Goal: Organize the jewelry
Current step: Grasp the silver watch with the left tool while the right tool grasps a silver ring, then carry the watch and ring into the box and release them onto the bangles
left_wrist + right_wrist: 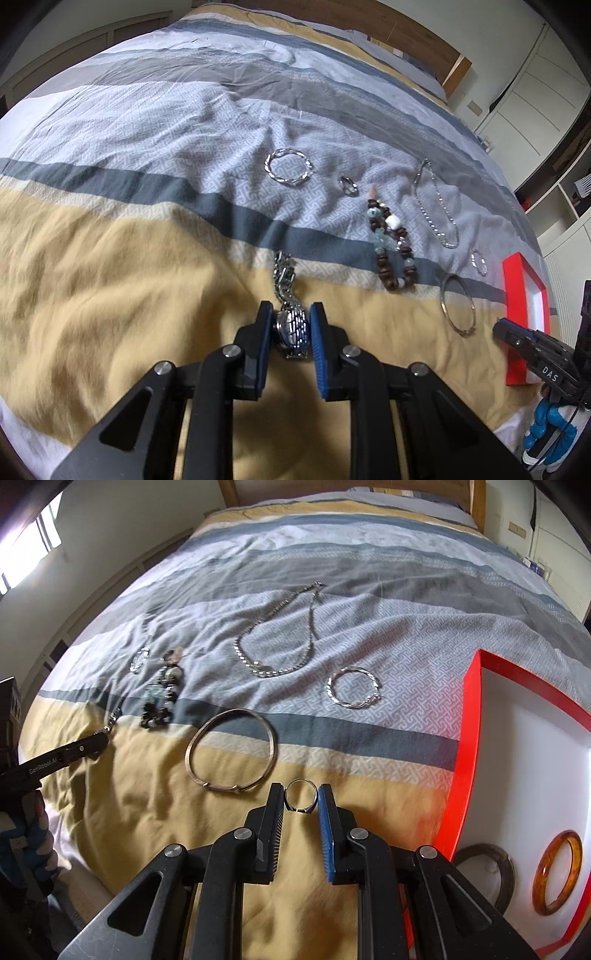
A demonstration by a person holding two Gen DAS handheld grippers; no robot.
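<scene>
My left gripper (pixel 290 314) is shut on a silver wristwatch (pixel 291 326) with a blue face; its metal band trails forward over the yellow bedspread. My right gripper (pixel 301 794) is shut on a small silver ring (pixel 301 796), just left of the red box (pixel 469 709) with a white inside. The box holds an amber bangle (pixel 557 872) and a dark bangle (pixel 504 871). On the bed lie a plain silver bangle (pixel 231 751), a twisted silver bracelet (pixel 352 686), a chain necklace (pixel 277 635), a beaded bracelet (pixel 393 243) and a second twisted bracelet (pixel 289 168).
A small ring (pixel 349 184) and another ring (pixel 479 262) lie on the grey patterned stripe. The red box shows at the right in the left wrist view (pixel 517 295). The wooden headboard (pixel 406 29) is at the far end. White cupboards (pixel 535 103) stand to the right.
</scene>
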